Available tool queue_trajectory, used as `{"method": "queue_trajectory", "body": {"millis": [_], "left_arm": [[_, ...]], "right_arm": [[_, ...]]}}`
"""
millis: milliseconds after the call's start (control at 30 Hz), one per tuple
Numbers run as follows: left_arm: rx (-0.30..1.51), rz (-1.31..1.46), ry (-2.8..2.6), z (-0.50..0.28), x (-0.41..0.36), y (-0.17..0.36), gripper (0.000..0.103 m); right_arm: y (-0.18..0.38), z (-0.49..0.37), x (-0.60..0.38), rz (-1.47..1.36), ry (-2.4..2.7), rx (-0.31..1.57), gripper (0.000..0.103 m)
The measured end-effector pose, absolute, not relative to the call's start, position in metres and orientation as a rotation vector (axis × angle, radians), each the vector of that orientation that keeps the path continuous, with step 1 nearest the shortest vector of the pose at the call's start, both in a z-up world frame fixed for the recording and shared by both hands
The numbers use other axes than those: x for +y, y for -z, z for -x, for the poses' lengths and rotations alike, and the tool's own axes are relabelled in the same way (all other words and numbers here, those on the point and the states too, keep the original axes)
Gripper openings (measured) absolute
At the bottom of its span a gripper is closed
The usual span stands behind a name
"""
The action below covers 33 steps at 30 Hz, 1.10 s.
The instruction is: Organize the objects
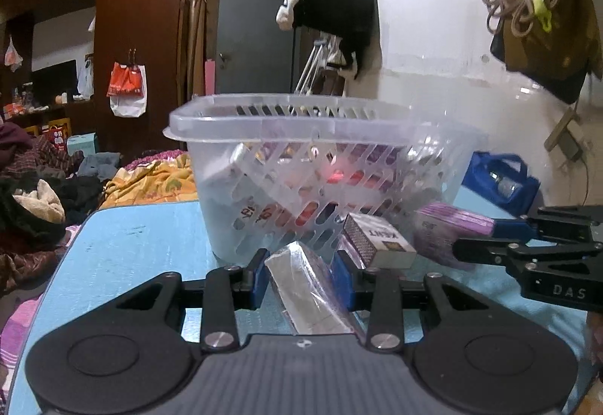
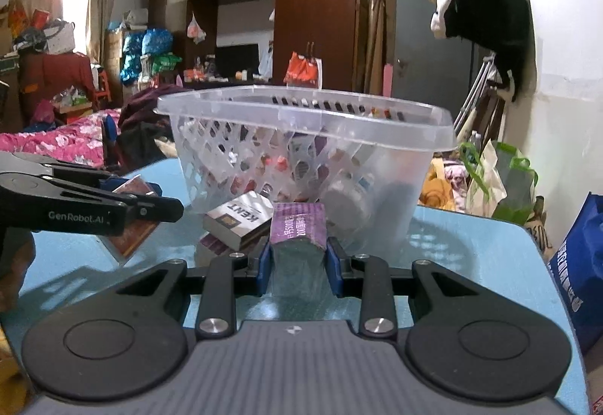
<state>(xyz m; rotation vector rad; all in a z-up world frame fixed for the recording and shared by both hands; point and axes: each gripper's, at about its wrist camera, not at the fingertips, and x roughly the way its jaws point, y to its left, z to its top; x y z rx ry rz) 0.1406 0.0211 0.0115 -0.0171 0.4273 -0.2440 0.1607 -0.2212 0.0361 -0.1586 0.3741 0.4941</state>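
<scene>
Two hand-held grippers work over a light-blue counter in front of a clear slotted plastic basket, which stands toward the counter's far edge and already holds several small packets and a bottle.

Left gripper: the jaws are clamped on a cellophane-wrapped packet with a silvery end and a dark purple face; the packet sits tilted between the blue pads, just short of the basket's near wall. In the right wrist view the same packet appears reddish-brown, held off the counter surface at the left.

Right gripper: the jaws are together on a purple box with white print on top, gripped by its two sides and lying lengthwise toward the basket. In the left wrist view this box shows at the right, near the counter's right edge.

Between the two held items, a white-and-black box marked KENT lies against the foot of the basket, resting partly on another flat purple packet on the counter.
</scene>
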Motion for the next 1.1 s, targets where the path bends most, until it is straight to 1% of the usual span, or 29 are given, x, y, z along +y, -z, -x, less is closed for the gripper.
{"method": "queue_trajectory", "body": {"millis": [167, 300, 467, 600, 733, 967, 1000, 1033, 1067, 1100], "left_arm": [[0.365, 0.054, 0.255, -0.124, 0.027, -0.025, 0.041], [0.316, 0.083, 0.292, -0.122, 0.026, -0.054, 0.041], [0.267, 0.092, 0.288, -0.157, 0.011, -0.116, 0.040], [0.277, 0.105, 0.252, -0.198, 0.000, -0.149, 0.040], [0.307, 0.098, 0.216, -0.232, -0.009, -0.155, 0.040], [0.343, 0.112, 0.160, -0.268, -0.006, -0.138, 0.041], [0.340, 0.119, 0.150, -0.272, -0.003, -0.135, 0.046], [0.345, 0.119, 0.143, -0.278, -0.001, -0.132, 0.057], [0.358, 0.112, 0.131, -0.283, 0.000, -0.129, 0.070], [0.359, 0.103, 0.115, -0.284, 0.002, -0.127, 0.072]], "right_arm": [[-0.048, -0.138, -0.231, 0.126, -0.507, 0.307, 0.033], [-0.071, -0.126, -0.237, 0.079, -0.530, 0.244, 0.033], [-0.121, -0.148, -0.230, 0.056, -0.512, 0.181, 0.033], [-0.152, -0.184, -0.215, 0.094, -0.456, 0.167, 0.033], [-0.160, -0.219, -0.206, 0.115, -0.401, 0.190, 0.033], [-0.149, -0.255, -0.200, 0.129, -0.410, 0.250, 0.033], [-0.146, -0.257, -0.200, 0.128, -0.419, 0.252, 0.034], [-0.143, -0.259, -0.199, 0.131, -0.422, 0.258, 0.036], [-0.141, -0.260, -0.198, 0.132, -0.422, 0.274, 0.042], [-0.138, -0.259, -0.198, 0.122, -0.418, 0.285, 0.056]]}}
